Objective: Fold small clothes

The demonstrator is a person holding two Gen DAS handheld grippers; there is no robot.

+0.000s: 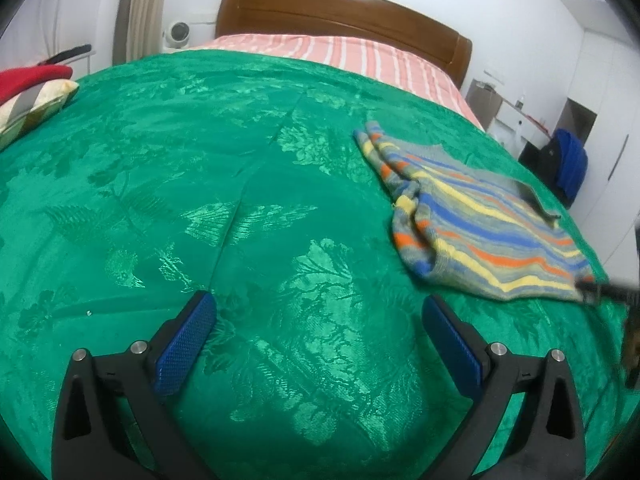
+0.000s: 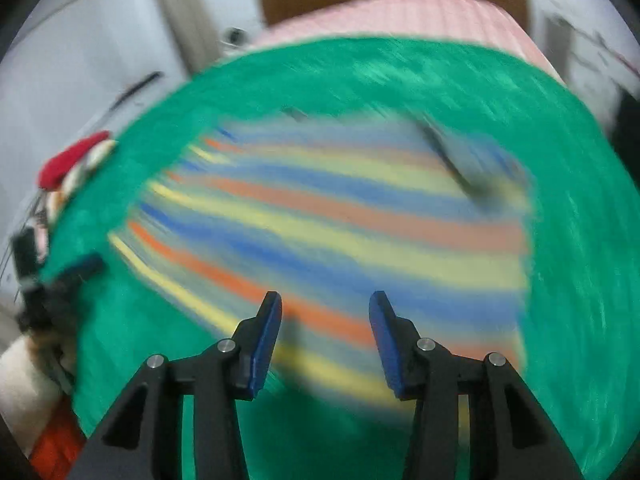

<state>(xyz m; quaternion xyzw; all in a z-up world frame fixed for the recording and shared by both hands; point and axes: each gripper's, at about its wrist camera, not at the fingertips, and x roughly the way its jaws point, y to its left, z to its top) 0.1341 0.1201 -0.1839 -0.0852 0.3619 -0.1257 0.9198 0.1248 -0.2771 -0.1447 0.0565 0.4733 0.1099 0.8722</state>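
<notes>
A small striped knit garment (image 1: 480,216), in blue, yellow, orange and grey, lies partly folded on the green bedspread (image 1: 200,200), to the right in the left wrist view. My left gripper (image 1: 320,312) is open and empty over bare bedspread, left of and nearer than the garment. In the blurred right wrist view the garment (image 2: 340,216) fills the middle. My right gripper (image 2: 325,312) is open and empty just above its near edge. Its tip shows at the garment's near right corner in the left wrist view (image 1: 600,290).
A wooden headboard (image 1: 344,12) and pink striped sheet (image 1: 340,54) lie at the far end. A red item and patterned cushion (image 1: 32,100) sit at the left bed edge. White furniture and a blue-draped chair (image 1: 568,164) stand to the right.
</notes>
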